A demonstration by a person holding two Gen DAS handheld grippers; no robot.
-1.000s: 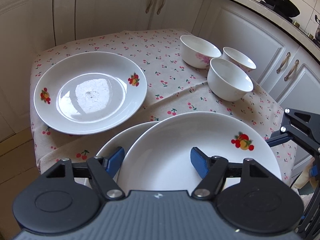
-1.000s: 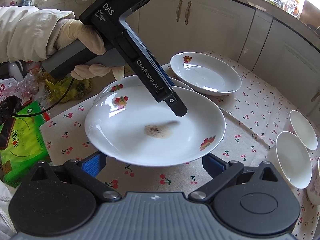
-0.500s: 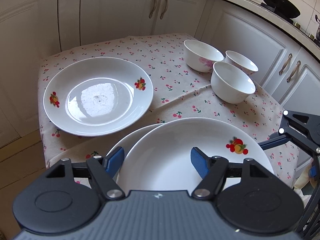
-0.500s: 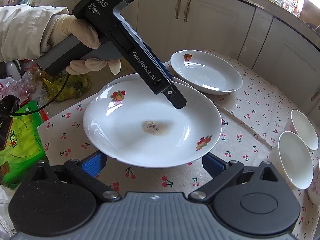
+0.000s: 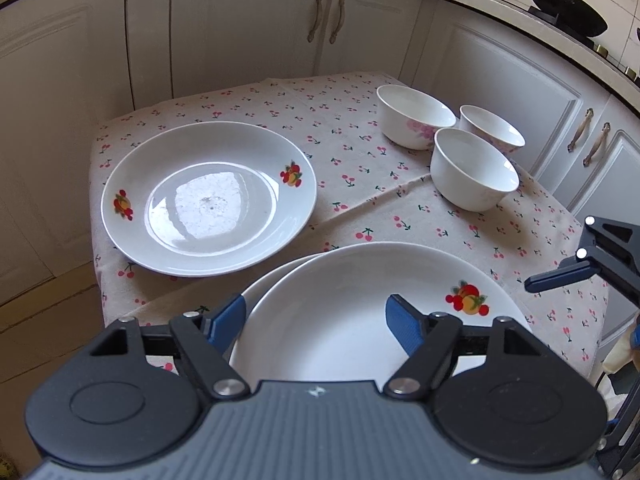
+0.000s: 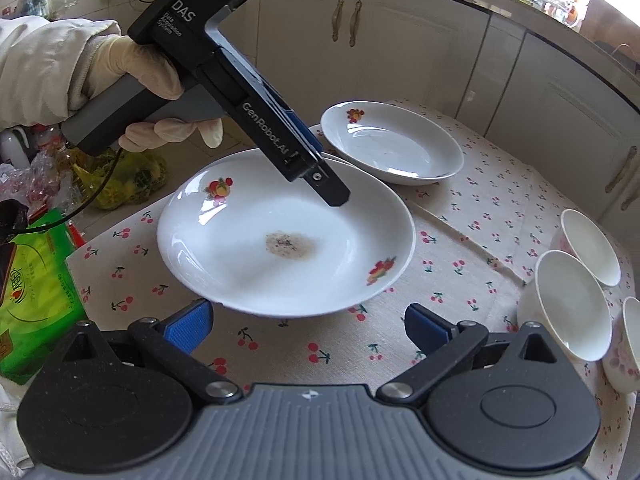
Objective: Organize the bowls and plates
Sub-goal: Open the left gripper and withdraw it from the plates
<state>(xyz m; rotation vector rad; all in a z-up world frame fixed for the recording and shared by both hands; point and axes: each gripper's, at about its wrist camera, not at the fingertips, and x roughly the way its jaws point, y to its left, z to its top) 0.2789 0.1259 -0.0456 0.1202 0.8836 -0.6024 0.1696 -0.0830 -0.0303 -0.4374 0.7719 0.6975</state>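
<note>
The left gripper (image 5: 316, 320) hangs over the near edge of the top plate (image 5: 352, 320), which sits stacked on a second plate (image 5: 256, 292) whose rim peeks out at the left. Its jaws are opening: the blue pads (image 5: 404, 326) straddle the plate's rim, one outside the rim at the left and one over the bowl of the plate, and neither visibly presses on it. In the right wrist view a gloved hand (image 6: 132, 80) carries that gripper above the soiled plate. The right gripper (image 6: 308, 326) stands wide open and empty over the cherry tablecloth (image 6: 460, 240), just short of the stack. A third plate (image 5: 208, 196) lies apart beyond, and three bowls (image 5: 474, 170) cluster at the far right corner
</note>
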